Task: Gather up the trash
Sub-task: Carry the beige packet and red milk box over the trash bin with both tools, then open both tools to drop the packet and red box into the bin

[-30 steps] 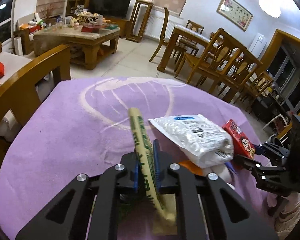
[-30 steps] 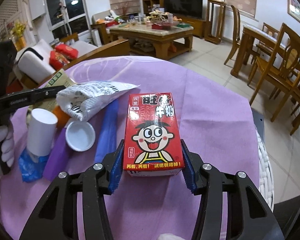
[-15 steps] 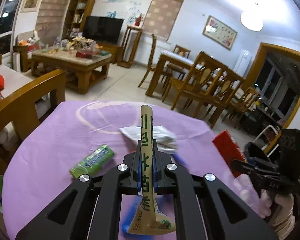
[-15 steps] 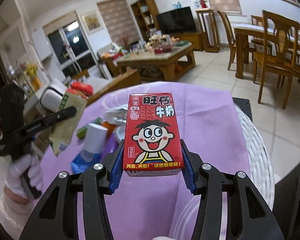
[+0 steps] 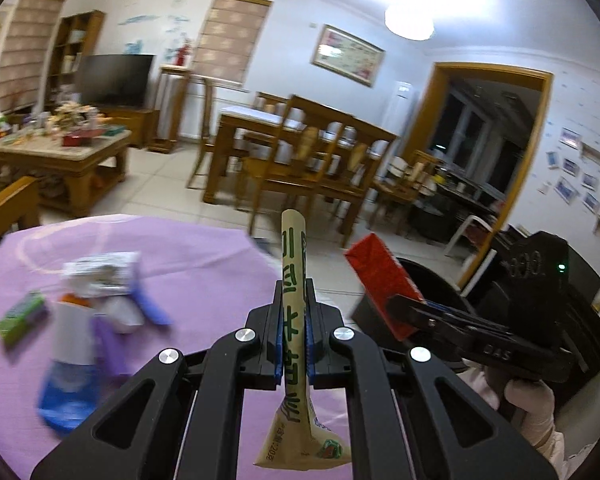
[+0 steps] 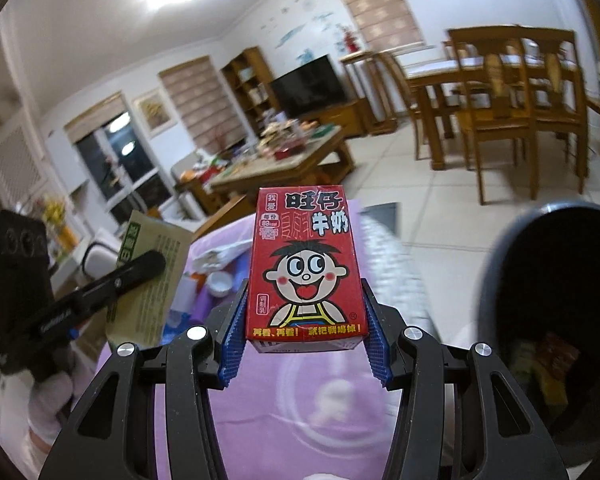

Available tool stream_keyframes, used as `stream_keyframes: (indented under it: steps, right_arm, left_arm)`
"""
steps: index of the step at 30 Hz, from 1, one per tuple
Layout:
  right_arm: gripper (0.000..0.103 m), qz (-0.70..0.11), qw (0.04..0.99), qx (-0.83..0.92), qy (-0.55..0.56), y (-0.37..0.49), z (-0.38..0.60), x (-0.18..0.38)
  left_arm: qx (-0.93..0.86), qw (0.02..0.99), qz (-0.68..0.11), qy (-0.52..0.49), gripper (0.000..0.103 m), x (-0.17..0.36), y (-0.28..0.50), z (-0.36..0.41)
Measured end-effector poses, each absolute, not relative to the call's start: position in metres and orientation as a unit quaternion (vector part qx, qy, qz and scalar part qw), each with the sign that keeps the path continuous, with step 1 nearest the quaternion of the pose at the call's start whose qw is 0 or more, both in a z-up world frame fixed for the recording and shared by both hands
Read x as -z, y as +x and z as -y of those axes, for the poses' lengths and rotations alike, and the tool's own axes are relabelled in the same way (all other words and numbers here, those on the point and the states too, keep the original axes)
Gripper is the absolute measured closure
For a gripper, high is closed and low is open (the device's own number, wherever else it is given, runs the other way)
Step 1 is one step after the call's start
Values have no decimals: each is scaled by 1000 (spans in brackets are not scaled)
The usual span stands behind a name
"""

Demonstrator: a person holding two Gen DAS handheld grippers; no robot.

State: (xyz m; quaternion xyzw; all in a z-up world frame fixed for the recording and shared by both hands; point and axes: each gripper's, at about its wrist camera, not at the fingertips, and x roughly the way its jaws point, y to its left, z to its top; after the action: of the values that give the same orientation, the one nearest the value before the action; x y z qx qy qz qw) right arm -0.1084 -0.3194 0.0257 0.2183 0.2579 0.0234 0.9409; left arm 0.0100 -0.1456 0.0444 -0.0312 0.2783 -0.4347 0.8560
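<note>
My left gripper (image 5: pixel 293 312) is shut on a flattened beige carton with green print (image 5: pixel 294 280), held edge-on above the purple table. It also shows in the right wrist view (image 6: pixel 150 280). My right gripper (image 6: pixel 305 320) is shut on a red milk carton with a cartoon face (image 6: pixel 304 268), lifted off the table; the carton also shows in the left wrist view (image 5: pixel 380 276). A black trash bin (image 6: pixel 556 312) stands at the right, with some wrappers inside; part of it shows behind the red carton in the left wrist view (image 5: pixel 428 276).
On the purple tablecloth (image 5: pixel 204 264) lie a white printed bag (image 5: pixel 100 276), a green pack (image 5: pixel 20 316), a white cup (image 5: pixel 74 332), a blue wrapper (image 5: pixel 68 396) and purple strips. Wooden chairs and a dining table (image 5: pixel 300 140) stand beyond.
Both grippers have risen and swung right toward the bin, each keeping its carton. The table litter has slid left in the left wrist view; the bin has come into the right wrist view.
</note>
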Motion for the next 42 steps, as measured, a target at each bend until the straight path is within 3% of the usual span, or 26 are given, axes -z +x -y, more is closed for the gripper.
stream_keyframes:
  steps: [21,42]
  right_arm:
    - [53,-201,915,132,323,-245,503,13]
    - [53,-223,896,165,346,-242,535,42]
  left_arm:
    - [529,794,-300,17,95,-13,-40,313]
    - [554,765,-325,56,95,11,-60,389]
